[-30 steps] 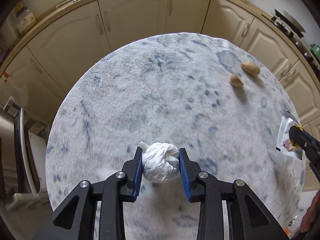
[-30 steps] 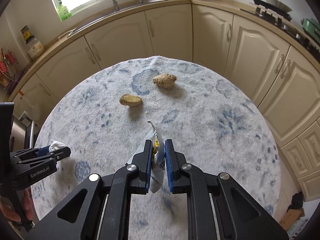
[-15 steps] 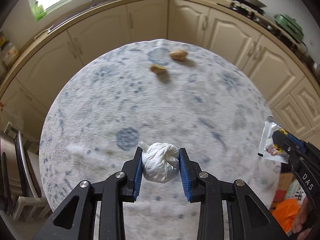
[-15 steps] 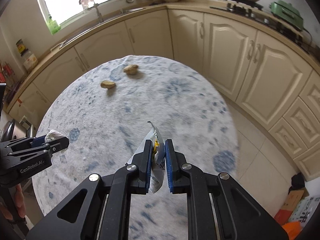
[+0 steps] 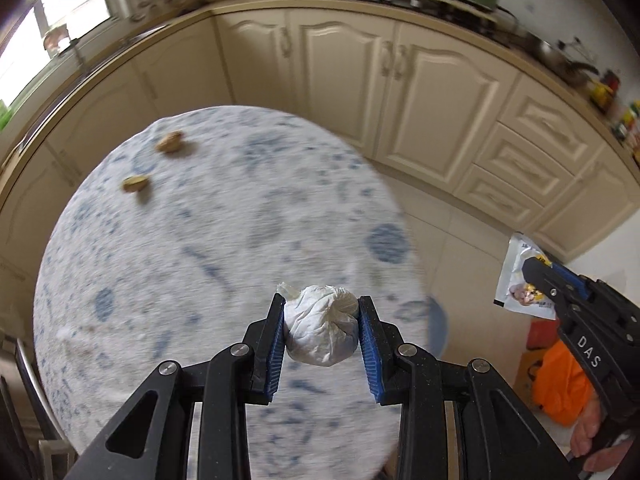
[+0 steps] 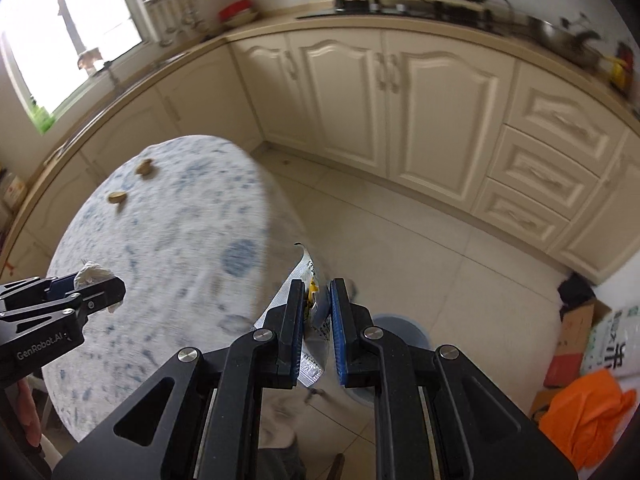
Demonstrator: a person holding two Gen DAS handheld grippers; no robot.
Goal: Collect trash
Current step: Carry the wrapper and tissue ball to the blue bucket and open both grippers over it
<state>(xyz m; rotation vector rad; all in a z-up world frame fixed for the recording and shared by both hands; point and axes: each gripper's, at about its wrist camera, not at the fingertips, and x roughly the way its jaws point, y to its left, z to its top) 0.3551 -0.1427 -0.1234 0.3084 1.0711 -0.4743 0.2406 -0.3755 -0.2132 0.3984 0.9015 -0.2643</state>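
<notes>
My left gripper (image 5: 320,316) is shut on a crumpled white tissue ball (image 5: 320,330), held over the right edge of the round table (image 5: 180,260). From the right wrist view the same left gripper (image 6: 100,284) shows at the left with the tissue ball (image 6: 92,274) in it. My right gripper (image 6: 314,312) is shut on a silver snack wrapper (image 6: 310,360), out past the table above the tiled floor. In the left wrist view that right gripper (image 5: 530,272) holds the snack wrapper (image 5: 518,280) at the right edge. A grey-blue bin (image 6: 400,328) stands on the floor just beyond my right fingers.
Two brown lumps (image 5: 170,142) (image 5: 134,183) lie on the table's far side. Cream cabinets (image 6: 400,112) run round the room under a countertop. An orange bag (image 6: 588,412) and cardboard boxes (image 6: 580,328) sit on the floor at the right.
Both grippers swung right with their loads, from over the table's middle toward and past its right edge. The floor, bin and orange bag came into view.
</notes>
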